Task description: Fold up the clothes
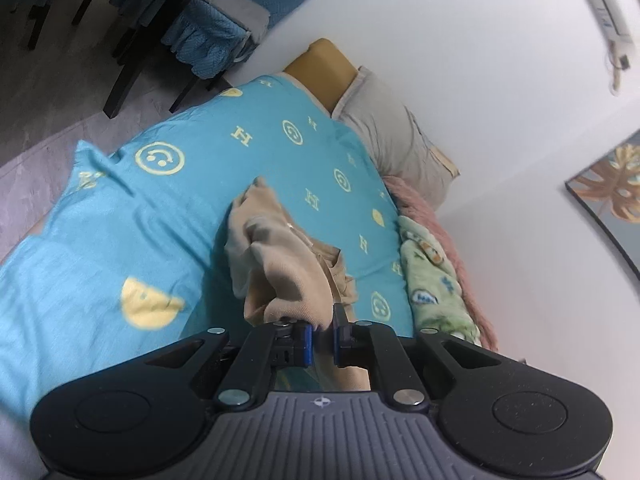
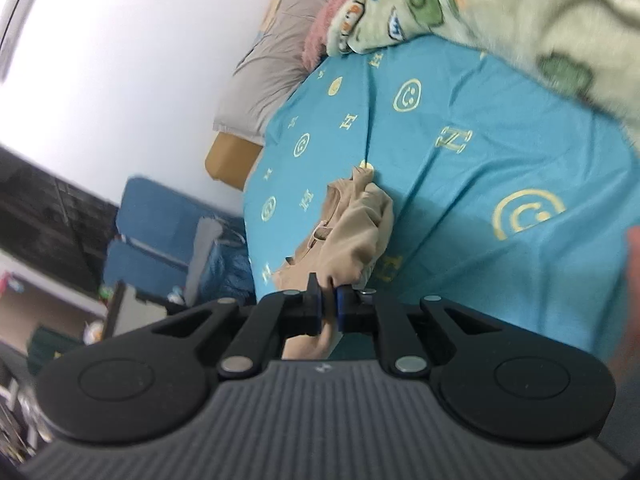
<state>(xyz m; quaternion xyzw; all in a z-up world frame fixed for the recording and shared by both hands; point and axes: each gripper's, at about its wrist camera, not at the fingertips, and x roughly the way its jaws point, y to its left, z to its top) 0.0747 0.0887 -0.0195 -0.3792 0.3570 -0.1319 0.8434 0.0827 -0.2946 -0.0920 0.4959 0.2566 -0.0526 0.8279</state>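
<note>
Left tongs [image 1: 322, 338] and right tongs [image 2: 329, 307] are each pinching a bunched beige garment [image 1: 280, 264], lifting it over the bed's turquoise sheet [image 1: 120, 240]; thin grips are risking slippage.

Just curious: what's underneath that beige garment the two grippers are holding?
The blue bedsheet with yellow smiley prints lies under the beige garment. Whatever is printed or lying directly beneath the bunched cloth is covered.

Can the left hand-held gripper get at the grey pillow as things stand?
Probably not: the left hand-held gripper is shut on the beige garment, and the grey pillow lies beyond it across the blue sheet. It would need to let go first.
</note>
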